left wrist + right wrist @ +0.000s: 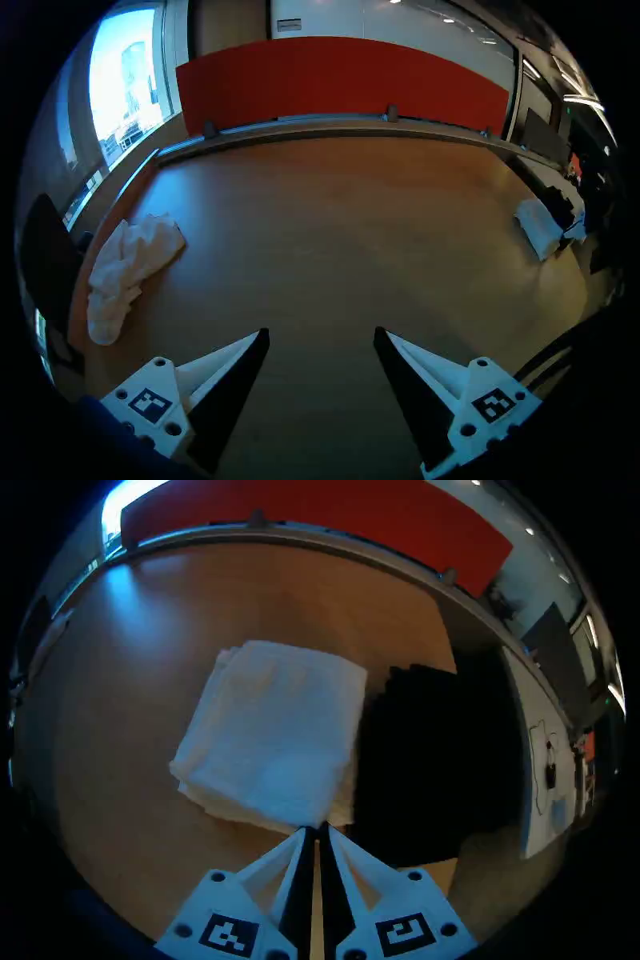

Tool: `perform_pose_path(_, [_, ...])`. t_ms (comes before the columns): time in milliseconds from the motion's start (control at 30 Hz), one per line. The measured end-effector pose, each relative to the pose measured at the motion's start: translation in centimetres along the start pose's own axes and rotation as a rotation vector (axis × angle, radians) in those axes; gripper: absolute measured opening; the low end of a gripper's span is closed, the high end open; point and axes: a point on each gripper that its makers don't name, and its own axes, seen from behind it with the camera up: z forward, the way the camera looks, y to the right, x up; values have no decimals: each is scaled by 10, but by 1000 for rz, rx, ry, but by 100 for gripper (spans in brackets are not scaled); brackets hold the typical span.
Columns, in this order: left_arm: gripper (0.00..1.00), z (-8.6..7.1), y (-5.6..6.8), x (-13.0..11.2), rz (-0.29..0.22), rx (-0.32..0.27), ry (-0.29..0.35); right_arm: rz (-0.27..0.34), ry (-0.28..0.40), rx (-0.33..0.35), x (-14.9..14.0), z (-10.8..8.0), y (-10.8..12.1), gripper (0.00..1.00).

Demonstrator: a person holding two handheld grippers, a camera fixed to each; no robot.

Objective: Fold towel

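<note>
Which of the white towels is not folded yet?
The crumpled towel by the window, a loose heap; the folded towel at the right gripper lies flat.

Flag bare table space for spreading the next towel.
Widest bare patch: the middle of the table, between the crumpled towel at its left edge, the red divider behind, and the folded towel on the right, straight ahead of the open left gripper. Crowded: the right side, where the folded towel sits beside a dark pile, right gripper at the towel's edge.
</note>
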Motion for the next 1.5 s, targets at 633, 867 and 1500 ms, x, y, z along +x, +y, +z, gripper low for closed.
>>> perform_pose_path(633, [97,0,-1,1,10,8,-6,69,-18,-40,-11,19,6,5])
perform_pose_path(867, [97,1,-1,2,12,8,-6,96,-13,-52,-11,22,7,6])
perform_pose_path(1500, [97,0,-2,5,13,4,0,121,19,-95,-12,14,11,8])
